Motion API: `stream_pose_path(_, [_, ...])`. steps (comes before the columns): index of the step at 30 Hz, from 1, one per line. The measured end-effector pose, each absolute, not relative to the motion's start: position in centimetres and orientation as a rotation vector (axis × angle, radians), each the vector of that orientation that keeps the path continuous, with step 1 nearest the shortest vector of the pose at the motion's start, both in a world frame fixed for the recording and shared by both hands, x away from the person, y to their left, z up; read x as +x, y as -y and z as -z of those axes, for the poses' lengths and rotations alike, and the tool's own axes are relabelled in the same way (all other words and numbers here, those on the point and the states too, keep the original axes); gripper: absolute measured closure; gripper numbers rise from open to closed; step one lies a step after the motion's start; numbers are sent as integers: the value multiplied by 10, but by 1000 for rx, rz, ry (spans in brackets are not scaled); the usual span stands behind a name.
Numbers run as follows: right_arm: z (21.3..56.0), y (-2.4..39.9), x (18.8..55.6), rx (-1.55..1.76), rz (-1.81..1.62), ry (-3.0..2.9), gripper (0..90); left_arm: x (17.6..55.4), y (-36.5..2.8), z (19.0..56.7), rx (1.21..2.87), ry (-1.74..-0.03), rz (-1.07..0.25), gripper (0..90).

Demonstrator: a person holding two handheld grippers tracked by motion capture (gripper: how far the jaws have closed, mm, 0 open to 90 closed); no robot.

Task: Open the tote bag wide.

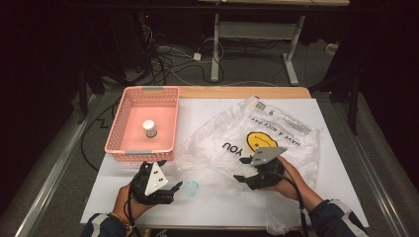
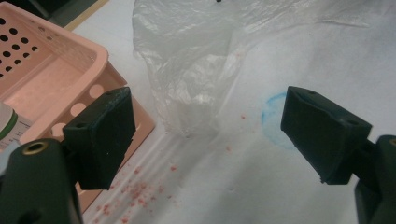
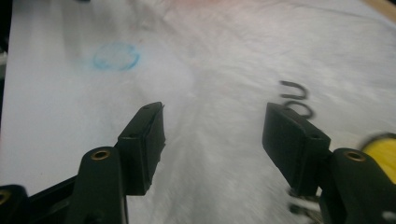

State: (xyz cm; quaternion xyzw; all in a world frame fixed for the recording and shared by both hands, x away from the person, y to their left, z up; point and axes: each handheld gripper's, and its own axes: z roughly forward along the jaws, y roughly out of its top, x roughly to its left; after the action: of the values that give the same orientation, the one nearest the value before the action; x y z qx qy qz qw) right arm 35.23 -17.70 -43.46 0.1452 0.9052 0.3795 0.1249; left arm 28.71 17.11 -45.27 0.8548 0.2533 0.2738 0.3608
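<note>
A crumpled clear plastic bag (image 1: 232, 133) with a yellow smiley face and black lettering lies on the white sheet (image 1: 207, 210) over the table. My right gripper (image 1: 239, 169) hovers over the bag's near edge with its jaws apart and nothing between them. In the right gripper view the right gripper (image 3: 212, 135) faces blurred bag film (image 3: 243, 56). My left gripper (image 1: 170, 174) rests by the pink basket's front corner, also open and empty. In the left gripper view the left gripper (image 2: 210, 135) looks at the bag's corner (image 2: 196, 56).
The pink perforated basket (image 1: 116, 133) stands at the back left with a small white jar (image 1: 149, 128) inside. A blue ring mark (image 1: 191, 187) sits on the sheet between the grippers. Red specks (image 2: 135, 191) dot the sheet by the basket (image 2: 56, 70). Cables and a desk frame lie beyond the table.
</note>
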Motion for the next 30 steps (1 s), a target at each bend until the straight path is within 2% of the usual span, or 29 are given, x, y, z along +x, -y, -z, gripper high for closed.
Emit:
stream_pose_path(6, [464, 154, 356, 351, -835, -2731, 424, 285, -173, 454, 2225, -668, -717, 172])
stream_pose_path(7, [464, 155, 357, 367, -856, -2730, 492, 284, -173, 454, 2224, -669, -716, 172])
stream_pose_path(8, [464, 157, 361, 400, -859, -2728, 612, 284, -173, 454, 2224, -665, -719, 173])
stream_pose_path(9, [464, 157, 361, 400, -859, -2728, 612, 283, -174, 454, 2222, -665, -721, 173])
stream_pose_path(10, [464, 160, 365, 422, -886, -2732, 697, 283, -174, 454, 2219, -667, -721, 173])
stream_pose_path(11, [464, 160, 365, 422, -886, -2732, 697, 283, -175, 453, 2221, -670, -720, 173])
stream_pose_path(13, [462, 161, 369, 454, -871, -2723, 823, 284, -176, 454, 2222, -674, -719, 174])
stream_pose_path(14, [462, 161, 369, 454, -871, -2723, 823, 284, -176, 453, 2232, -673, -724, 174])
stream_pose_path(15, [461, 162, 373, 495, -909, -2697, 890, 284, -176, 453, 2235, -676, -730, 173])
stream_pose_path(30, [431, 173, 395, 625, -986, -2357, 900, 310, -194, 421, 2141, -783, -780, 174])
